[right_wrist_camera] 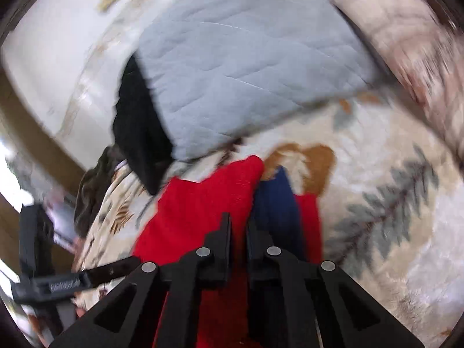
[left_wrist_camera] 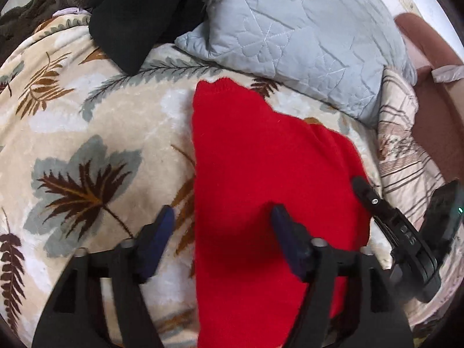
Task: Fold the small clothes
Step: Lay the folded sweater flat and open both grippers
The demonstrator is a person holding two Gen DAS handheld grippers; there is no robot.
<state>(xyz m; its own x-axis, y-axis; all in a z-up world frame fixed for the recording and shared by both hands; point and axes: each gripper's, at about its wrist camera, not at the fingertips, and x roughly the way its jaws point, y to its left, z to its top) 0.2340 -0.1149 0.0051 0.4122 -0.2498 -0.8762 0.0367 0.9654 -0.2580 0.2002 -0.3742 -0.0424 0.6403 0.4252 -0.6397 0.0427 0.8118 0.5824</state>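
Lying lengthwise away from both cameras on the leaf-print blanket (left_wrist_camera: 87, 121) of the bed, the red garment (left_wrist_camera: 261, 159) runs its long axis straight ahead toward the grey pillow (left_wrist_camera: 290, 29). The left tool (left_wrist_camera: 223, 226) hovers spread wide over its near left edge, empty. The right tool (right_wrist_camera: 239, 223) is pressed together, pinching the garment's right side, so it sits nearer for the fold.

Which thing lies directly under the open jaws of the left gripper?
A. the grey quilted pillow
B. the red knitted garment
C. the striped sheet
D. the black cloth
B: in the left wrist view the left gripper has its jaws apart over the red knitted garment.
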